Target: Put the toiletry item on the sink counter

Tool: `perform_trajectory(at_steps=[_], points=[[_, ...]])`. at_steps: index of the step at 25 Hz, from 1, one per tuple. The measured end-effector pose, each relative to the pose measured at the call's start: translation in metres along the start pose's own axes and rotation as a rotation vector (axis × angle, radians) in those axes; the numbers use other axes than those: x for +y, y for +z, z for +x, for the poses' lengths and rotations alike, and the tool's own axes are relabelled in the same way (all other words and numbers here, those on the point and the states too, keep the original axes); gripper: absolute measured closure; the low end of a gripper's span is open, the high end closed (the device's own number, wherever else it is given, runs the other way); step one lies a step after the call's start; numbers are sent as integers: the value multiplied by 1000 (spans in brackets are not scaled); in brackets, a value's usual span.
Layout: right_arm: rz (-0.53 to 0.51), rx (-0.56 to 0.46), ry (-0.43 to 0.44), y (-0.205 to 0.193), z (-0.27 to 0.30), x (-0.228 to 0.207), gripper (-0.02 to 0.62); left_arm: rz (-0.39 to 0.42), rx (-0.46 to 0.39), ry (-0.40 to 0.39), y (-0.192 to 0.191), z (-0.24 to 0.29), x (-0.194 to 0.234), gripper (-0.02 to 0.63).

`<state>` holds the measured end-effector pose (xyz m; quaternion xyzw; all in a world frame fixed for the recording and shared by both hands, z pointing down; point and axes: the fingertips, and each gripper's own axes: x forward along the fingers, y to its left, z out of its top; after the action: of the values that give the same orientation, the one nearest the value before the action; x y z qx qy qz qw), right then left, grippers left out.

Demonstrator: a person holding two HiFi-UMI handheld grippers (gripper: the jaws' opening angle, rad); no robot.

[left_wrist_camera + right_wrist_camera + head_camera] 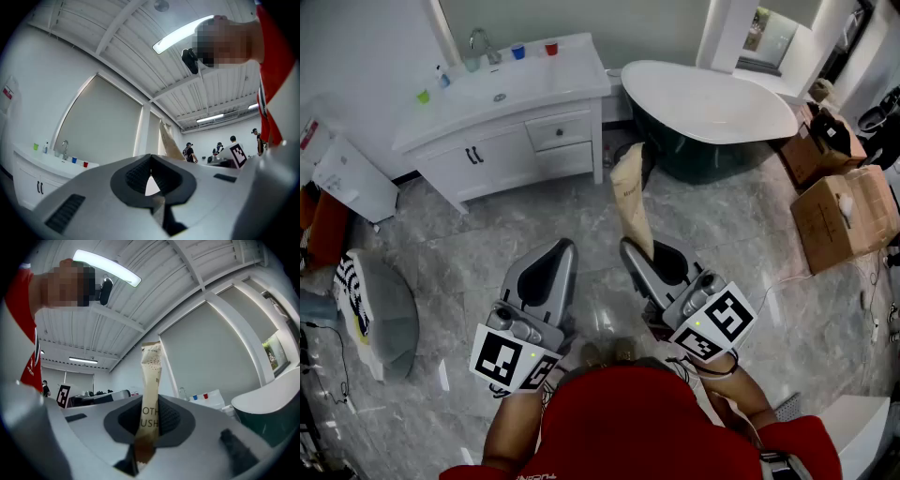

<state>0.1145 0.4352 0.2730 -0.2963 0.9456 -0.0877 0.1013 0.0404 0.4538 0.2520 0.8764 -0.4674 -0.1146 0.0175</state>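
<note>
The toiletry item is a tall beige toothbrush packet [632,199] with brown print. It stands upright from my right gripper [631,247], whose jaws are shut on its lower end. In the right gripper view the packet [151,380] rises between the dark pads and out past the tips. My left gripper [564,247] is held beside it, shut with nothing in it; its tips [151,156] meet. Both grippers are held over the marble floor, well short of the white sink counter [572,82] at the far left, which also shows in the right gripper view [213,397].
On the counter stand a faucet [483,42], a blue cup [517,52], a red cup [551,48] and a green cup [423,96]. A white-and-dark bathtub [708,98] lies far right of it. Cardboard boxes [844,211] sit at the right, a grey seat [380,314] at the left.
</note>
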Motion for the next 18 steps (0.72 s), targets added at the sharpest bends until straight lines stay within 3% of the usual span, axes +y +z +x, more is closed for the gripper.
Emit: perform_trajectory(at_steps=[9,18], points=[[-19,11,-6,-3,1,-5,537,-3,2,7,-3,6,2,589],[-34,15,-40,6,8,-46,537,-23,6,37,-11,38,16,589]])
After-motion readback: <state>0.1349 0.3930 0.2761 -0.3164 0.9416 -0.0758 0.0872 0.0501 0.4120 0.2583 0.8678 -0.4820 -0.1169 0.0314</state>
